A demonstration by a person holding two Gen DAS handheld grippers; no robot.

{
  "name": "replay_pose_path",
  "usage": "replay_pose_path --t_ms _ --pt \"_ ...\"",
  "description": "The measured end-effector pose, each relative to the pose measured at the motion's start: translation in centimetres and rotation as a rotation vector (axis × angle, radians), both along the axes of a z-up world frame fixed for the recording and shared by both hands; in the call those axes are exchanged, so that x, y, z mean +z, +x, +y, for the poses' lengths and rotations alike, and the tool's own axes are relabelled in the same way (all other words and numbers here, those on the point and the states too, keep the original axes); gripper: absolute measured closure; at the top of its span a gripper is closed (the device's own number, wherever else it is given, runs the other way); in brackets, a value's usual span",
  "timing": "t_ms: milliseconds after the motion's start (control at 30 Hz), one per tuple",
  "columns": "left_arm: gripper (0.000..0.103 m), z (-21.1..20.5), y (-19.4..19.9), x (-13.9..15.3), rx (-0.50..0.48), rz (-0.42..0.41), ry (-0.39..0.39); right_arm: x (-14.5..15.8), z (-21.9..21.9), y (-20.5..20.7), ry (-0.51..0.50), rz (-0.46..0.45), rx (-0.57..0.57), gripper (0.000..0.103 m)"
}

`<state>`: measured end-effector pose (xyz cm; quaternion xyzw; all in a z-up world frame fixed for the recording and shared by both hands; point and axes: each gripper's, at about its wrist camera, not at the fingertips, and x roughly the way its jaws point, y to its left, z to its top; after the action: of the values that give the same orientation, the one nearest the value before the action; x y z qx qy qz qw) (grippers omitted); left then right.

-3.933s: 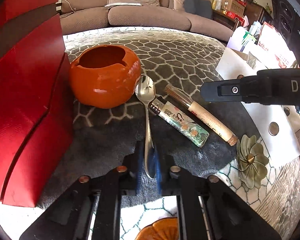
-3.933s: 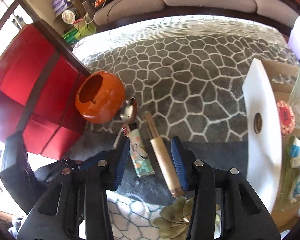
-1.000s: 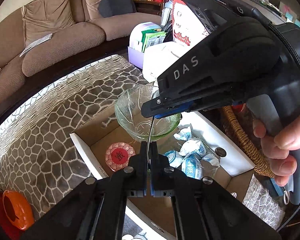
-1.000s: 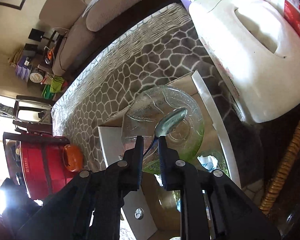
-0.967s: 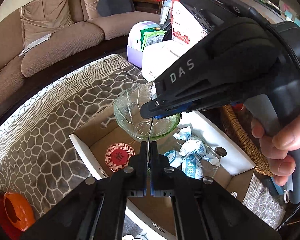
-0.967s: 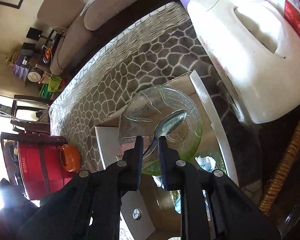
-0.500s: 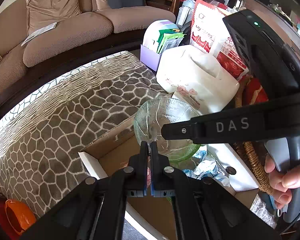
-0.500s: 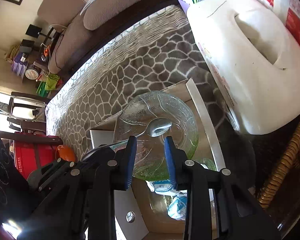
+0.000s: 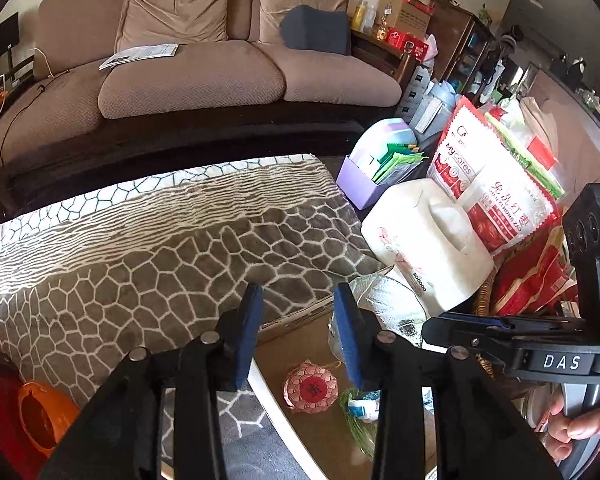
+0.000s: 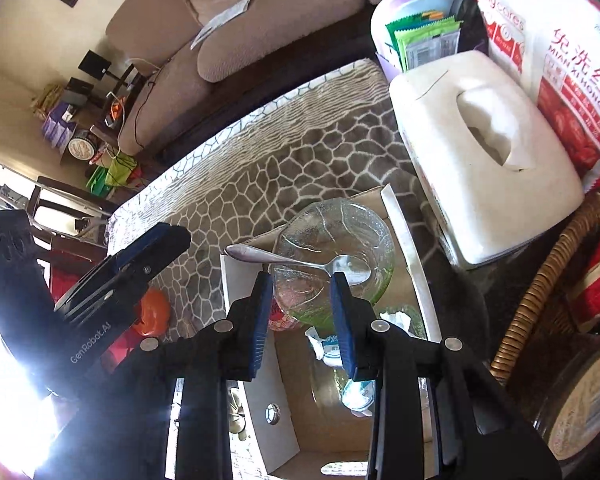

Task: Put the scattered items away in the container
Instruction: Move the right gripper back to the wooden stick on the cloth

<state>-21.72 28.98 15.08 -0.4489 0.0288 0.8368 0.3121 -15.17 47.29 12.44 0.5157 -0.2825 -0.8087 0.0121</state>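
A metal spoon (image 10: 300,261) lies across a clear green glass bowl (image 10: 356,236); its scoop is inside and its handle juts over the left rim. The bowl sits at the far end of an open cardboard box (image 10: 400,224). My right gripper (image 10: 300,312) hovers just above the bowl, open, pads clear of the spoon. In the left wrist view, my left gripper (image 9: 298,336) hangs over the box's near left edge (image 9: 292,320). Its jaws are opening and hold nothing.
Wrapped sweets (image 10: 332,344) and a red round packet (image 9: 310,386) lie in the box. A white tissue box (image 10: 480,152), red snack bags (image 9: 496,200) and a wicker basket (image 10: 540,300) crowd its right side. An orange ashtray (image 9: 44,416) sits left on the patterned cloth (image 9: 160,248).
The left gripper has let go of the spoon's handle, drawn back and up, and opened. The right gripper's jaws have spread and it has risen. The spoon now rests in the bowl.
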Motion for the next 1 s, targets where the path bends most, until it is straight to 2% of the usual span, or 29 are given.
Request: replay_pose_path --t_ms 100,233,367,433,500,600,800,1000 --pt "0.066 -1.6 2.7 0.6 -0.036 0.035 -0.033 1.4 -0.7 1.5 0.038 0.027 0.016 0.072" --pt "0.066 -5.9 6.9 0.8 -0.047 0.052 -0.061 3.1 -2.7 4.5 0.078 0.072 0.049 0.072" --pt "0.065 -11.4 11.2 0.1 -0.014 0.033 -0.043 4.2 -5.3 7.8 0.127 0.109 0.088 0.071" --pt "0.065 -13.5 13.3 -0.4 0.003 0.042 -0.064 4.2 -7.2 9.2 0.163 0.109 0.117 0.071" --pt "0.060 -15.6 15.3 -1.1 0.024 0.037 -0.063 3.8 -9.4 10.5 0.172 0.109 0.139 0.070" --pt "0.054 -18.9 17.2 -2.2 0.079 -0.023 -0.014 3.1 -12.9 12.2 0.157 0.113 0.174 0.070" --pt "0.054 -23.3 19.8 -4.5 0.140 -0.055 -0.031 1.0 -19.3 15.0 0.134 0.130 0.216 0.066" --pt "0.054 -25.0 21.4 -7.2 0.150 -0.060 -0.062 -3.5 -22.4 15.5 0.104 0.100 0.186 0.066"
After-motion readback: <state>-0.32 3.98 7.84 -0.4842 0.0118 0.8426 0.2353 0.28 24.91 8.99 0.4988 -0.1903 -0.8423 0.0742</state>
